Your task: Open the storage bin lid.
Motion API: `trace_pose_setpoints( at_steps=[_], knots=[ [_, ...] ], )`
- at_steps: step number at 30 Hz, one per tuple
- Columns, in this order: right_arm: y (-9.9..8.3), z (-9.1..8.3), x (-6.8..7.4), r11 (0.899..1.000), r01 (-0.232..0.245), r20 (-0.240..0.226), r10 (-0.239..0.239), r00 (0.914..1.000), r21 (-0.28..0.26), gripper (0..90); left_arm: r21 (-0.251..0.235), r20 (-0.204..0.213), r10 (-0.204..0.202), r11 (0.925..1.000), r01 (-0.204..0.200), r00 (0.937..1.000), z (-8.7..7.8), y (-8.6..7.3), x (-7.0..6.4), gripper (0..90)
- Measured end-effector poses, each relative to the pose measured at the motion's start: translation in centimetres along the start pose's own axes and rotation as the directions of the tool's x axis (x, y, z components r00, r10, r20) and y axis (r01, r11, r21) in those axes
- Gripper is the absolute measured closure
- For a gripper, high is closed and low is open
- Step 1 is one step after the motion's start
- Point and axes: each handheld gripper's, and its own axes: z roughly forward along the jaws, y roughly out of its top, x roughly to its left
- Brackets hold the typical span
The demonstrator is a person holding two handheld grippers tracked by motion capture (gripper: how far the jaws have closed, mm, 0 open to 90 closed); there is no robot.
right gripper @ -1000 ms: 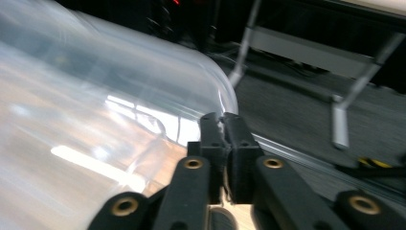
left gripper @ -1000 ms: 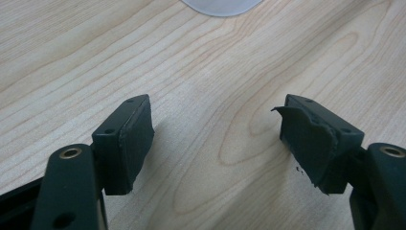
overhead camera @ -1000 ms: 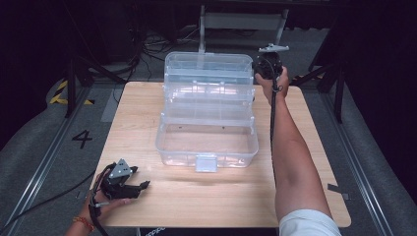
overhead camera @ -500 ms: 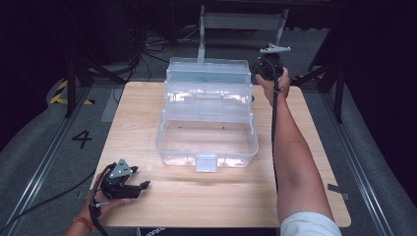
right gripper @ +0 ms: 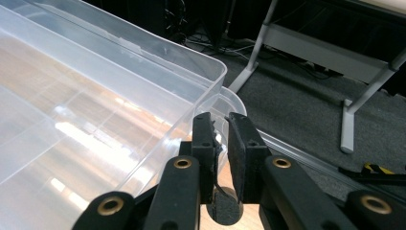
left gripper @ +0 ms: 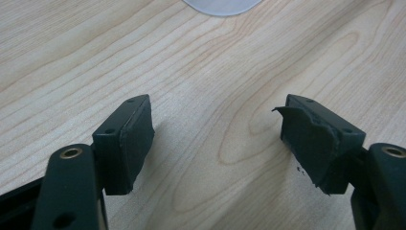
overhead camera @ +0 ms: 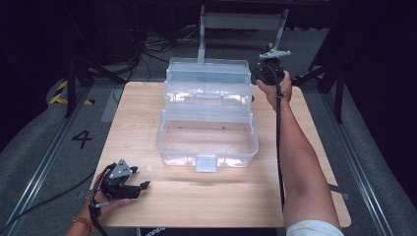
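Observation:
A clear plastic tiered box [overhead camera: 206, 147] stands open in the middle of the wooden table [overhead camera: 135, 123], its trays stepped back towards the raised lid [overhead camera: 206, 66]. At the lid's far right corner, my right gripper [overhead camera: 260, 74] is held up. In the right gripper view its jaws are pinched on the lid's thin clear rim [right gripper: 218, 103], and the gripper [right gripper: 221, 132] is shut. My left gripper [overhead camera: 139, 178] rests near the table's front left corner. In the left gripper view it is open [left gripper: 218, 129] with bare wood between its pads.
A white latch tab [overhead camera: 206, 162] hangs at the box's front wall. A metal stand [overhead camera: 241, 22] and cables lie on the dark floor behind the table. The right forearm [overhead camera: 295, 157] stretches along the table's right side.
The right gripper has shifted slightly towards me with the lid's corner, and the lid's top edge sits a little lower. The left gripper has not moved.

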Motion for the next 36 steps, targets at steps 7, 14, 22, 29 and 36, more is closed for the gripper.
trace_pose_setpoints(
  at_steps=[7, 14, 22, 29, 36],
  knots=[
    [-0.6, -1.6, 0.4, 1.000, 0.027, -0.008, -0.027, 0.9996, 0.009, 81.4, -0.005, -0.006, -0.002, 1.0000, 0.002, 1.0000, 0.0, 0.0, 0.0, 27.3],
    [-1.3, -3.6, 0.9, 0.998, 0.060, -0.025, -0.060, 0.9979, 0.003, 82.3, -0.002, -0.017, 0.010, 0.9999, -0.010, 0.9998, 0.0, 0.0, -0.1, 27.2],
    [-2.5, -6.0, 1.3, 0.996, 0.091, -0.043, -0.091, 0.9949, -0.001, 81.6, -0.002, -0.013, 0.007, 1.0000, -0.007, 0.9999, 0.0, 0.0, 0.0, 27.0],
    [-4.0, -7.2, 1.2, 0.994, 0.111, -0.057, -0.110, 0.9923, 0.023, 80.9, -0.002, -0.010, -0.004, 1.0000, 0.004, 0.9999, 0.1, 0.0, -0.1, 26.0],
    [-5.4, -8.6, 1.4, 0.993, 0.120, -0.059, -0.120, 0.9910, 0.010, 79.7, -0.002, -0.011, -0.004, 1.0000, 0.004, 0.9999, 0.1, 0.0, -0.1, 26.0]
  ],
)
